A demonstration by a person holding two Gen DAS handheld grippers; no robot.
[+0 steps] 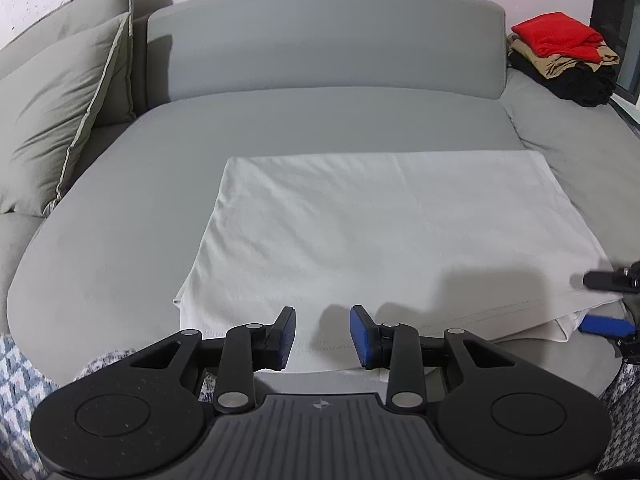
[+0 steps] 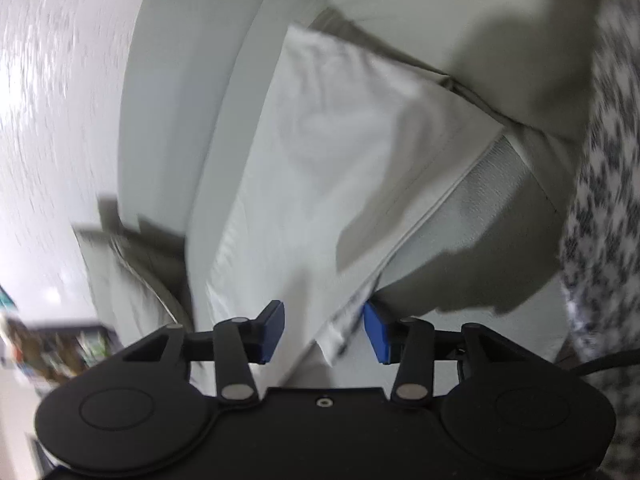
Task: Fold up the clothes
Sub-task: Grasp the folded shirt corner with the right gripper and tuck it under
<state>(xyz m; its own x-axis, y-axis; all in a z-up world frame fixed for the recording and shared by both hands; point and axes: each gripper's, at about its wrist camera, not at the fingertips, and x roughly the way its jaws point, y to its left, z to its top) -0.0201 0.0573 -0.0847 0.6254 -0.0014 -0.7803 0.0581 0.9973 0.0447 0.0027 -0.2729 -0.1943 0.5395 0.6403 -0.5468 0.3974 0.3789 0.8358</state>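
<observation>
Grey sofa (image 1: 120,208) against a white speckled wall, cushions (image 1: 60,120) at the left, a stack of folded clothes (image 1: 564,60) on the far right end – red piece on top. The white garment (image 1: 360,232) lies flat on the seat, already folded into a rough rectangle, hem stitching along the near edge, layers showing at the near right corner. Left hand-held gripper (image 1: 323,336) is spread, hovering at the near hem, pinching nothing. Right hand-held gripper (image 2: 323,330) is also spread, with that corner between its pads – view is motion-blurred. Risk: grabbing only the top layer at that corner, so the fold skews or the layers slide apart.
</observation>
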